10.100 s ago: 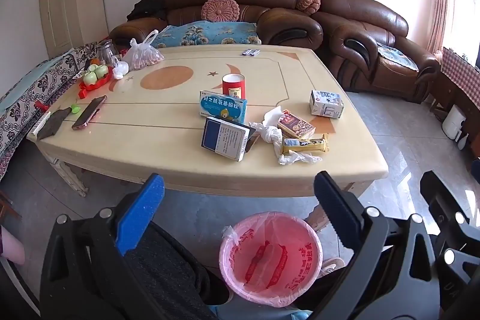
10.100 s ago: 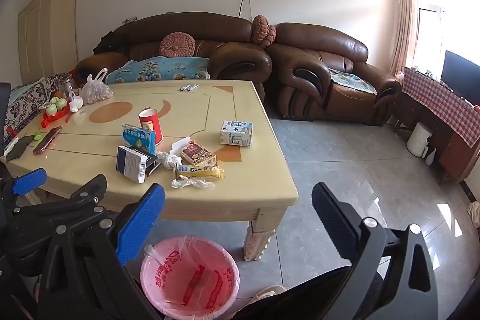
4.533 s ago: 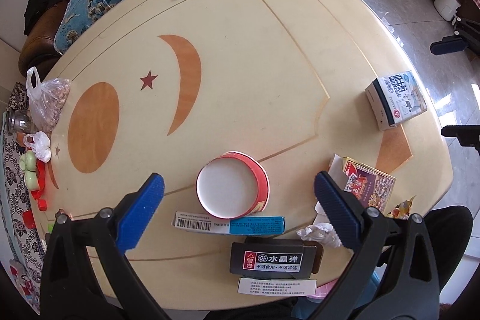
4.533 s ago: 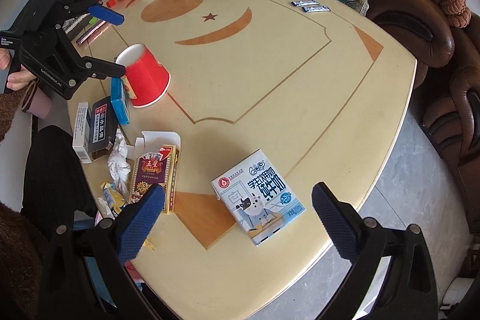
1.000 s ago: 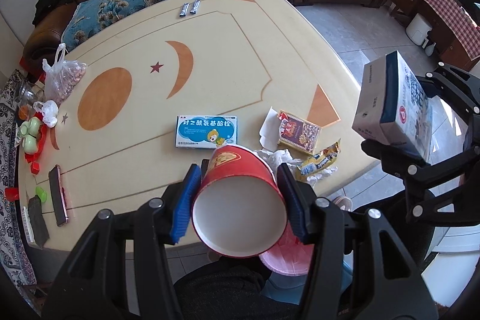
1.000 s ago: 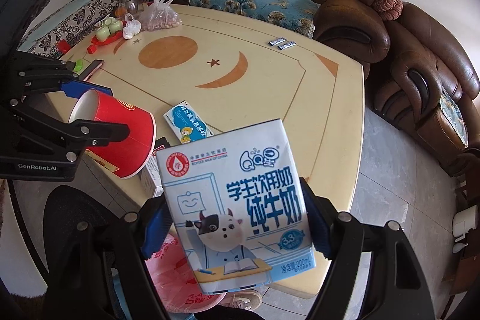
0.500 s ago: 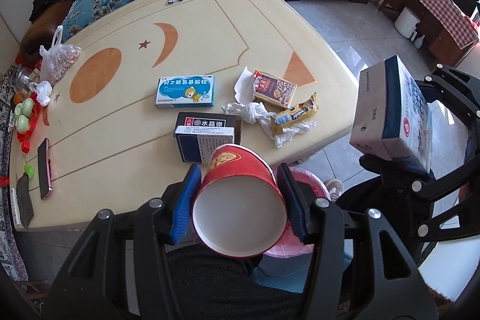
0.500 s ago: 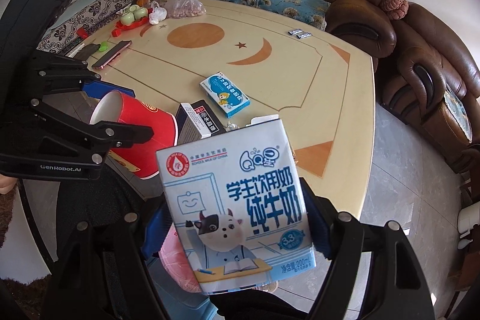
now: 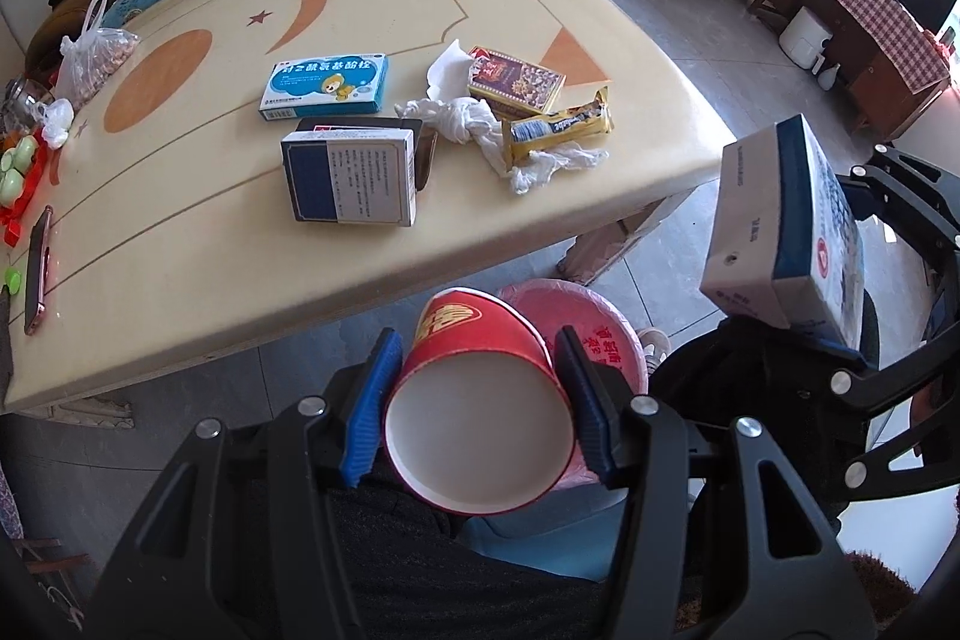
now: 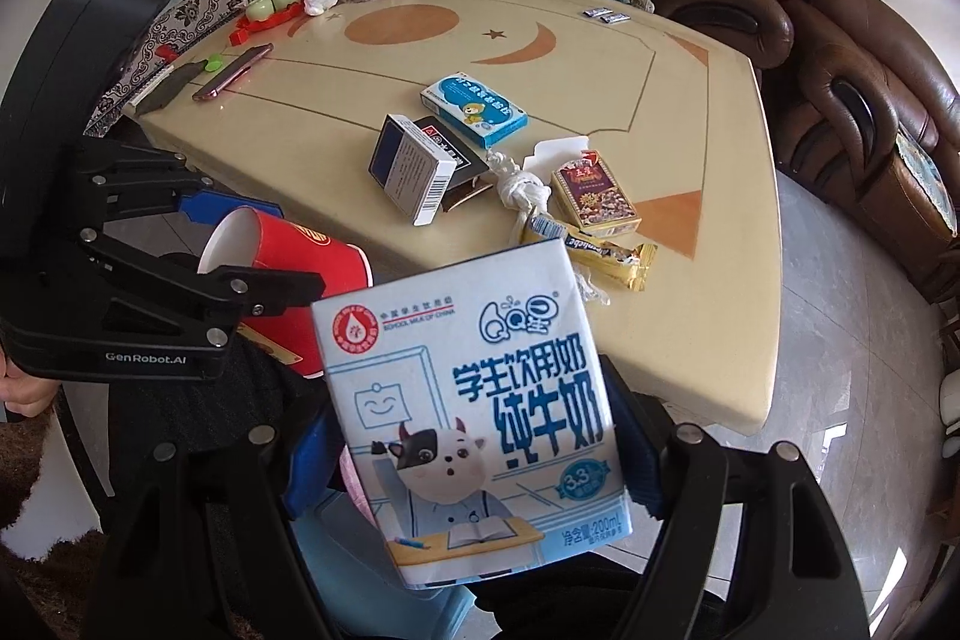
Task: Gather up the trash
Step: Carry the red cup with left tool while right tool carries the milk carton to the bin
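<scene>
on the left, the left gripper (image 9: 477,403) stays clamped on a red paper cup (image 9: 477,412), which has drifted off the table (image 9: 198,274) edge in the last second and now hangs over the pink-lined trash bin (image 9: 594,322). on the right, the right gripper (image 10: 474,466) keeps squeezing a milk carton (image 10: 480,418) beside it. both look ready to drop; boxes, tissue and wrappers remain on the table.

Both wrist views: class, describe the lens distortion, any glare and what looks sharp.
Left wrist view: fisheye bends the table edge and darkens the corners; the window at top right is blown out; the red paper cup is crisp. Right wrist view: same curvature; the milk carton fills the foreground, print readable; glare on the floor at right.
</scene>
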